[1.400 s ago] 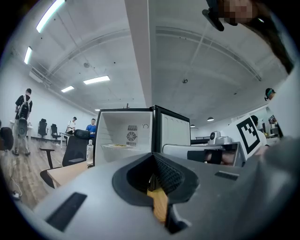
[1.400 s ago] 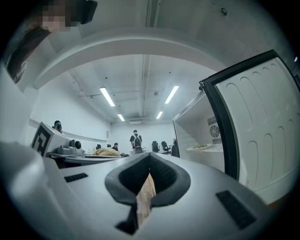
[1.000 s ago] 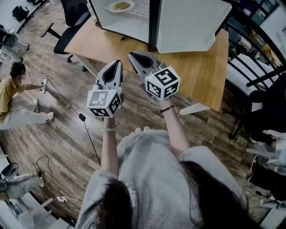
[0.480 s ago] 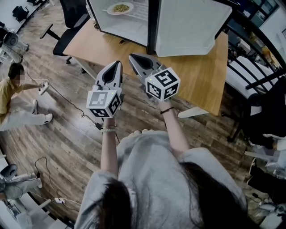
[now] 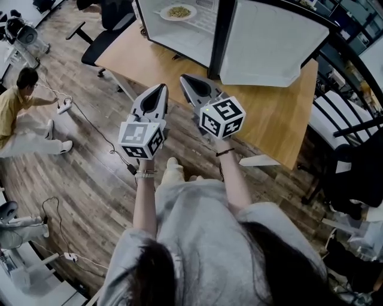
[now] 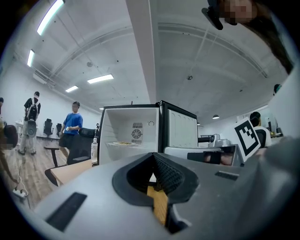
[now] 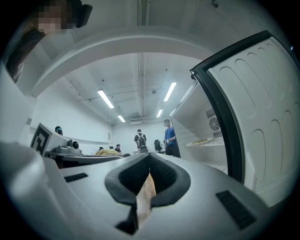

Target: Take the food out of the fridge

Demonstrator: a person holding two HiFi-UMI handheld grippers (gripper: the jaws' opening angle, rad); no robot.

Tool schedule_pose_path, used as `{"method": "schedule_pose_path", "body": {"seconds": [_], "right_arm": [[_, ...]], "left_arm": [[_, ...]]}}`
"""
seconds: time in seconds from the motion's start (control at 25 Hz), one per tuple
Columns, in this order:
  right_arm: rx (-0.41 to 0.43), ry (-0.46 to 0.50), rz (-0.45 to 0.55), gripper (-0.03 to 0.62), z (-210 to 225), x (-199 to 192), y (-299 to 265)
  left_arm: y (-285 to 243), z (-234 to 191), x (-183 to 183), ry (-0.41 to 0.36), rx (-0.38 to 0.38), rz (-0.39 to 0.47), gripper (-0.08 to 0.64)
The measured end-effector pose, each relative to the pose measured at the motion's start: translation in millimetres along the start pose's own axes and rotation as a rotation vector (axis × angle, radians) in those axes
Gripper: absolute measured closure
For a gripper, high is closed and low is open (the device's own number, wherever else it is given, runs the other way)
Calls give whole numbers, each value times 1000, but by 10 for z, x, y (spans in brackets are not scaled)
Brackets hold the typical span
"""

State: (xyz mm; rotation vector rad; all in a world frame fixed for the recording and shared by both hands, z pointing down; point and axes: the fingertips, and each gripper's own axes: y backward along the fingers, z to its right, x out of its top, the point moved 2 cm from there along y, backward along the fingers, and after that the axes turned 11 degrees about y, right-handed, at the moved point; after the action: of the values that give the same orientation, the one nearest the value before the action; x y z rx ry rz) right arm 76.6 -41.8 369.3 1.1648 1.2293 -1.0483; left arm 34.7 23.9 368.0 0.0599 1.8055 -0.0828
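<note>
A small white fridge [image 5: 191,36] stands open on a wooden table [image 5: 275,113], its door [image 5: 263,42] swung to the right. On its shelf lies a plate of food [image 5: 179,11], also visible as the plate [image 6: 123,143] in the left gripper view and the plate [image 7: 200,141] in the right gripper view. My left gripper [image 5: 159,89] and right gripper [image 5: 187,79] are held side by side in front of the table's near edge, pointing level toward the fridge and well short of it. Both are shut with nothing between the jaws.
A person [image 5: 24,113] sits on the wooden floor at left, with cables [image 5: 102,137] trailing nearby. An office chair [image 5: 105,36] stands at the table's left end. Dark railings and chairs [image 5: 353,113] crowd the right. Other people [image 6: 72,129] stand in the room.
The head view has shifted, so the table and fridge sit a little lower and further right in it. A foot now shows below the grippers. Both grippers keep their pose and stay shut.
</note>
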Motion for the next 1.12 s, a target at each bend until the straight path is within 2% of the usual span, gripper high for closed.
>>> {"method": "schedule_pose_path", "body": {"seconds": [0.36,1.12], "right_arm": [[-29,9,-4,583,140,-56,-293],[-170,4,-44,583,357,-212,-1242]], "left_arm": [[-227,-225,35,-2,-46,-3,552],[-747,-1184,288,20,-189,-36,552]]}}
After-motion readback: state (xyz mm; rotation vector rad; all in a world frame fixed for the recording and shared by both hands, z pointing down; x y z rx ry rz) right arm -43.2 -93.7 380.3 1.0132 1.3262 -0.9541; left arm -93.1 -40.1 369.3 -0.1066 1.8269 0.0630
